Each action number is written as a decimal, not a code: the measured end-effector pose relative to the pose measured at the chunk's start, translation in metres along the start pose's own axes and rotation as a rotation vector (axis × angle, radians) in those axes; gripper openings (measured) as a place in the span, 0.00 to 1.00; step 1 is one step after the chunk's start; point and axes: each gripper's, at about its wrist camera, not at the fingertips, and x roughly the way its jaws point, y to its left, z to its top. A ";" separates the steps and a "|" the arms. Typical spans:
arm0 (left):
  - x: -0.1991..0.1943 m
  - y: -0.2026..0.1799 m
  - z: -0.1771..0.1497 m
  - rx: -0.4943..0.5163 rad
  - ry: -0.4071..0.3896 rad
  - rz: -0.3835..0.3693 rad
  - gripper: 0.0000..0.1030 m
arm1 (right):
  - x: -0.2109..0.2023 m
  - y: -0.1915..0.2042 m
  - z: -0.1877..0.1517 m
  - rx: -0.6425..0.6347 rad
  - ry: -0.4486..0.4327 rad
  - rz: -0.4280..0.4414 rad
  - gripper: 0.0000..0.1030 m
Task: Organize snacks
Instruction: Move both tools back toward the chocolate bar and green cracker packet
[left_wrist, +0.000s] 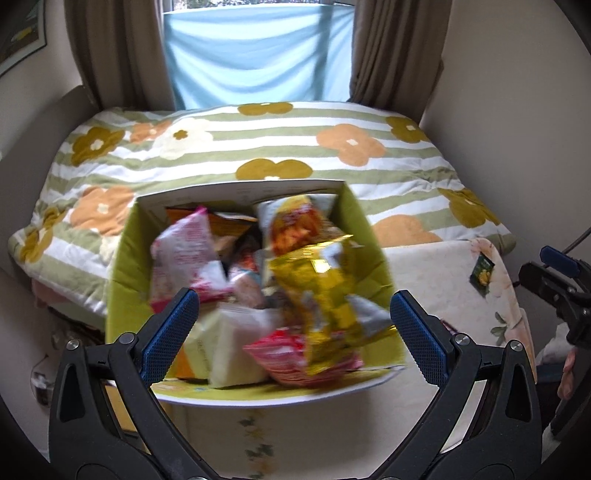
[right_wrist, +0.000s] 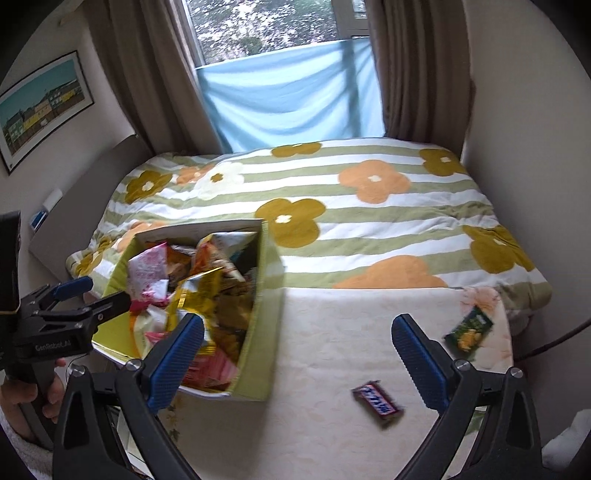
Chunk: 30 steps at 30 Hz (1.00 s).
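With both jaws released, the right gripper (right_wrist: 297, 363) should drop squarely over the bar (right_wrist: 376, 403) lying loose on the tabletop (right_wrist: 332, 332), pinch its narrow sides, then carry it into the crowded box (right_wrist: 262, 332) beside the left gripper (left_wrist: 293, 332).

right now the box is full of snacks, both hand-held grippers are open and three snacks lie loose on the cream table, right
Not quite: two snacks lie loose on the cream table, the dark bar and the green packet, as the right wrist view shows. The rest holds.
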 end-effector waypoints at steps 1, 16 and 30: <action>0.001 -0.014 0.000 -0.001 0.002 -0.005 1.00 | -0.005 -0.014 0.001 0.011 -0.003 -0.004 0.98; 0.052 -0.186 -0.034 -0.020 0.105 -0.044 1.00 | -0.021 -0.173 -0.010 0.047 0.044 -0.038 0.98; 0.171 -0.236 -0.104 -0.127 0.288 0.039 0.92 | 0.058 -0.235 -0.056 0.135 0.141 -0.066 0.98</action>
